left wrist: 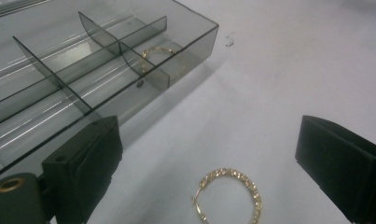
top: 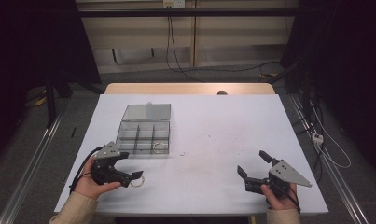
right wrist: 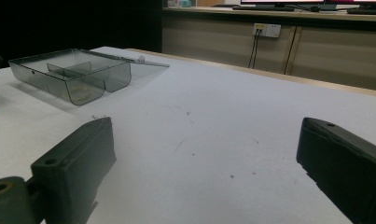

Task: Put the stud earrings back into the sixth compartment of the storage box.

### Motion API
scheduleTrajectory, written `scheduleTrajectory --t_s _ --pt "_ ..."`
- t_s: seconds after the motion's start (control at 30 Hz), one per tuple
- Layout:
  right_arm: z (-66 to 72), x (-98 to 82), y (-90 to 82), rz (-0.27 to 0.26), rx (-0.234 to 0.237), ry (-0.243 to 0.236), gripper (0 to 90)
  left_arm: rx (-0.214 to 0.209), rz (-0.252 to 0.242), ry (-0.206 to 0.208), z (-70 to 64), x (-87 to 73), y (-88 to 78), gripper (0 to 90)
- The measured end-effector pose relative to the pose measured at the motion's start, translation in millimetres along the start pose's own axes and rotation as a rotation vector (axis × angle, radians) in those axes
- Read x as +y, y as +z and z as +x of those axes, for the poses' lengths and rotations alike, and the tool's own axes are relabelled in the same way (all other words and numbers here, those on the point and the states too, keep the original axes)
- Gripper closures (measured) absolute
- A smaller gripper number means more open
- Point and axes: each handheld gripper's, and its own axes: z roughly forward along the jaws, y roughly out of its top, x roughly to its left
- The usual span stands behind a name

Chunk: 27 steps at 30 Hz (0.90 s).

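White covering spreads over the tabletop point(top: 213, 135), marked with faint scuffs and a few dark specks near its middle; a strip of bare wood shows along the far edge at 12 o'clock. Beyond it run a pale wall panel, dark cables hanging from a socket point(top: 172, 3), and grey floor with metal rails at either side; the room's corners are dark.

Toward 10 o'clock from the tabletop's centre lies a smoky clear plastic organiser box point(top: 144, 137), its lid point(top: 147, 112) folded back flat on the far side. Dividers split it into compartments, and a gold hoop earring point(left wrist: 160, 52) lies in the near right corner one.

At 7 o'clock the left tool point(top: 133, 168) is held by a hand point(top: 93, 184), its jaws spread wide and released. A second gold hoop earring point(left wrist: 230, 195) lies flat on the white surface between those jaws, touching neither, just in front of the box.

At 5 o'clock the right tool point(top: 253, 164), in the other hand point(top: 281, 198), also has its jaws parted, with bare tabletop between them and the box well off toward 10 o'clock.
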Motion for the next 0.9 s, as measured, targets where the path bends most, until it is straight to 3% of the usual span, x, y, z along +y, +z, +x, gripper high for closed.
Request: scheduleTrajectory --t_s 0.1,0.27,0.3,0.37,0.5,0.57,0.7,0.77,0.9 --pt "-0.3 0.0 0.1 0.001 -0.003 -0.001 3.8 0.015 0.023 0.03 0.4 -4.9 -0.5 9.9" --pt "0.4 0.6 0.3 0.0 -0.003 -0.002 3.8 -0.015 0.021 0.012 3.5 -11.7 -1.3 30.3" --pt "0.6 0.5 0.3 0.0 -0.004 -0.001 3.8 -0.004 0.031 0.016 3.6 -12.6 -1.3 34.8" --pt "0.5 0.3 0.2 0.0 -0.003 0.0 3.8 -0.011 0.038 0.0 4.6 -14.6 -0.8 39.3" --pt "-0.1 0.4 0.1 0.001 -0.001 -0.004 3.8 -0.018 0.052 0.011 5.1 -17.3 2.9 50.4" --pt "-0.1 0.1 0.6 0.0 0.002 -0.003 3.8 -0.004 0.064 0.022 4.5 -18.2 6.3 53.9" --pt "0.5 0.4 0.5 0.001 0.001 -0.004 3.8 -0.037 0.08 0.038 3.7 -19.4 13.3 58.8" --pt "0.5 0.1 0.6 0.002 0.001 -0.001 3.8 -0.034 0.091 0.055 4.1 -20.2 16.2 60.8" --pt "0.0 0.3 0.4 0.001 0.0 -0.004 3.8 -0.027 0.082 0.073 3.5 -20.1 19.8 62.3"
